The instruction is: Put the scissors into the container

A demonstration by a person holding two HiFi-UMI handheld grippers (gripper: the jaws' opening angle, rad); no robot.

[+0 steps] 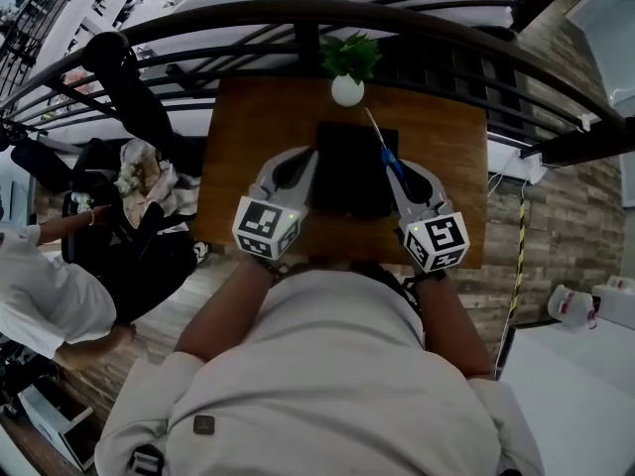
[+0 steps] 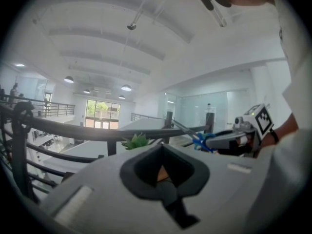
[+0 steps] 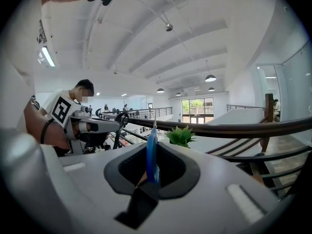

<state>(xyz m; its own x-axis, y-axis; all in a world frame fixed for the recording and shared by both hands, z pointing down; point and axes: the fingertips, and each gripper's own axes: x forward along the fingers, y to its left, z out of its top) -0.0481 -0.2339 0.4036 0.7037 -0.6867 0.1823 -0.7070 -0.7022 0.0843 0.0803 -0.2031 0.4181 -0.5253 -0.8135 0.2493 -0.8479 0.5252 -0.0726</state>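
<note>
The right gripper (image 1: 394, 167) was clamped shut on the scissors (image 1: 381, 145), its jaws pinching the blue handle (image 3: 151, 152). In the right gripper view the handle stood edge-on between the dark pads, and the thin silver blades rose straight out beyond it. From the head view, the scissors hung at the right edge of the black container (image 1: 347, 172), with the blade tips reaching towards the small potted plant (image 1: 347, 67) in its white pot. Whether they touched the container could not be told.

The left gripper (image 1: 303, 162) sat at the container's left edge. Its jaws were closed together with nothing between them (image 2: 165, 179). The container lay in the middle of the wooden table (image 1: 253, 127), just before the dark curved railing (image 1: 198, 23).
</note>
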